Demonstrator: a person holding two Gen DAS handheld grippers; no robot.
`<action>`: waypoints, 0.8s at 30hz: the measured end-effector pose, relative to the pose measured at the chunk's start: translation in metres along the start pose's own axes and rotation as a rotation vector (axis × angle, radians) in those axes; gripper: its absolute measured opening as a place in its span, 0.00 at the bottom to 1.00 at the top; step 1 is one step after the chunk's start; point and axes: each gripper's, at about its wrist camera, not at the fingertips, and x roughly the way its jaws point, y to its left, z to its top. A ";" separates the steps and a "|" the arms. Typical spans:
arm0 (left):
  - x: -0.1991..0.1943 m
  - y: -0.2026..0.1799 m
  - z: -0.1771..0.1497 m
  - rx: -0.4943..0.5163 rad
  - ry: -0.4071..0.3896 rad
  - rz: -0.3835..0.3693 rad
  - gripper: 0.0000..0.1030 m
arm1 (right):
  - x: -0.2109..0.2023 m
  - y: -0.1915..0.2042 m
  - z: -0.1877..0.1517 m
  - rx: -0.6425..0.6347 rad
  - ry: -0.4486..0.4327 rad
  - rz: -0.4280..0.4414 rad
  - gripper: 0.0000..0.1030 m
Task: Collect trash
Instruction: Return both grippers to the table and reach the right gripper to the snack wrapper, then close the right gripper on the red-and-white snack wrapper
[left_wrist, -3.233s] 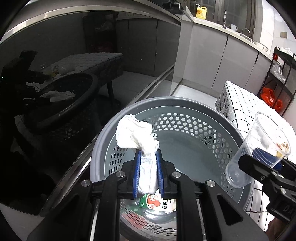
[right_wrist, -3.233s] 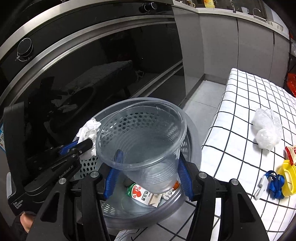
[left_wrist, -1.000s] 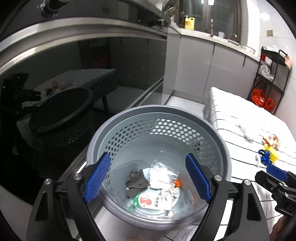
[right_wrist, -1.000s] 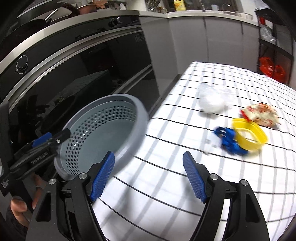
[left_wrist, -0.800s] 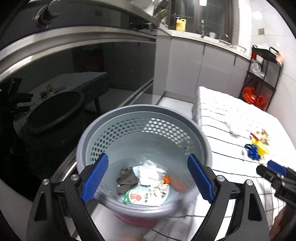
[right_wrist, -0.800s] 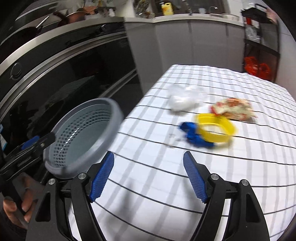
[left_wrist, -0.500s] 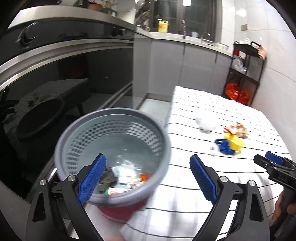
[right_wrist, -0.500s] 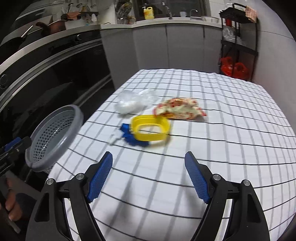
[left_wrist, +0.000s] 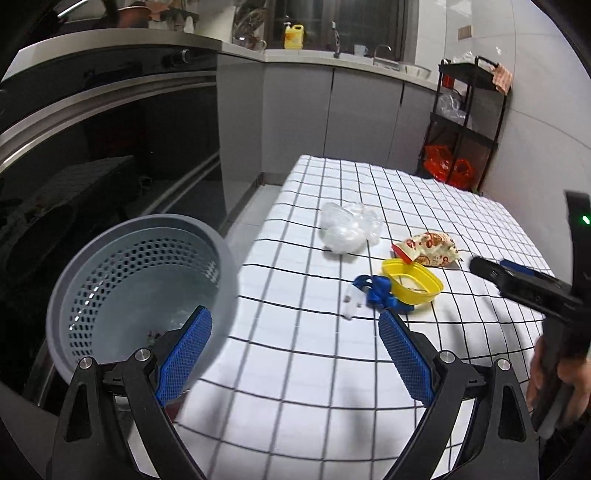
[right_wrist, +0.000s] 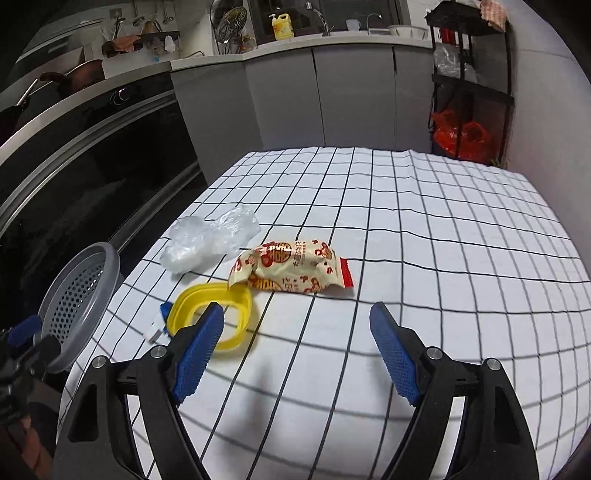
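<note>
Crinkled red-and-cream foil snack wrapper (right_wrist: 291, 271) on checked table (right_wrist: 424, 229); both grippers' fingers (right_wrist: 391, 350) wide, empty; light foil may skid aside, seemingly empty.

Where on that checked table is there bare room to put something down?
The checked cloth is bare on its whole far side and right side, beyond the snack wrapper. The near strip under both open tools is bare too. It is crowded near the left edge: clear plastic bag, yellow ring, blue scrap, beside the grey basket.

Home kitchen: grey cabinets (right_wrist: 354, 92), sink tap (left_wrist: 380, 50) (detergent bottle (right_wrist: 282, 26) beside), built-in oven (right_wrist: 92, 147).
</note>
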 end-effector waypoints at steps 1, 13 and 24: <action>0.004 -0.005 0.000 0.005 0.007 -0.001 0.87 | 0.007 -0.003 0.003 0.001 0.004 0.003 0.75; 0.034 -0.035 0.001 0.043 0.056 -0.012 0.87 | 0.056 -0.023 0.024 -0.051 0.078 0.060 0.75; 0.047 -0.044 -0.004 0.056 0.083 -0.013 0.87 | 0.086 -0.025 0.038 -0.091 0.140 0.151 0.75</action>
